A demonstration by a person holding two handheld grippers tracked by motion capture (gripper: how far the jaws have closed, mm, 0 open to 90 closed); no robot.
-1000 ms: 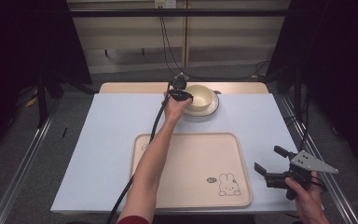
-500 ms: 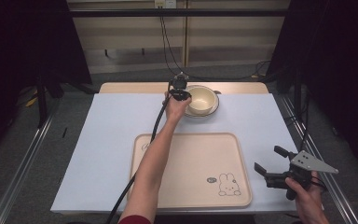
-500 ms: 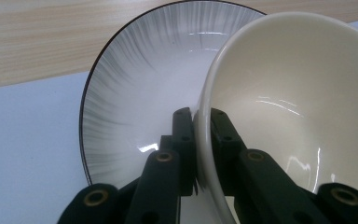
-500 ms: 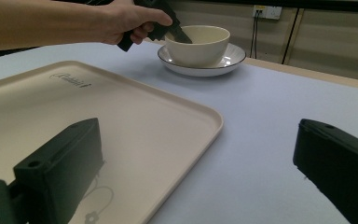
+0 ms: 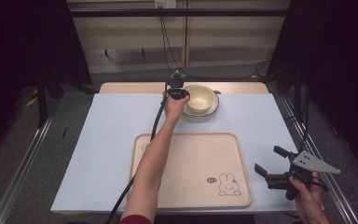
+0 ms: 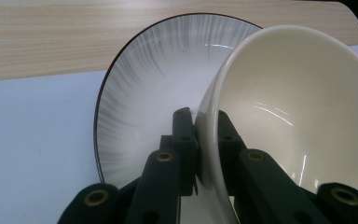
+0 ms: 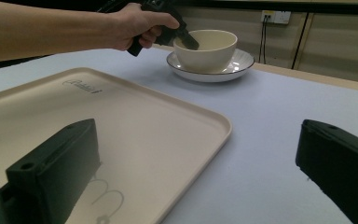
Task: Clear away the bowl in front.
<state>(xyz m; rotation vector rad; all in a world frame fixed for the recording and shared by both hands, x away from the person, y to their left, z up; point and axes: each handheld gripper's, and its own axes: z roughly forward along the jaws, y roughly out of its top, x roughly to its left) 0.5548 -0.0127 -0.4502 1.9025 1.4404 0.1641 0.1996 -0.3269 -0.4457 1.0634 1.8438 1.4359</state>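
The cream bowl sits on a striped plate at the far side of the table. The left claw pinches the bowl's rim. The bowl looks hard, smooth and breakable, so hold it gently. The right claw hangs wide apart beside the tray.

A bowl sits on a plate at the far middle of the bench. The tray lies nearer the person, before the plate and apart from it. The left gripper is at the bowl's left rim; the right gripper hangs just right of the tray's near corner.
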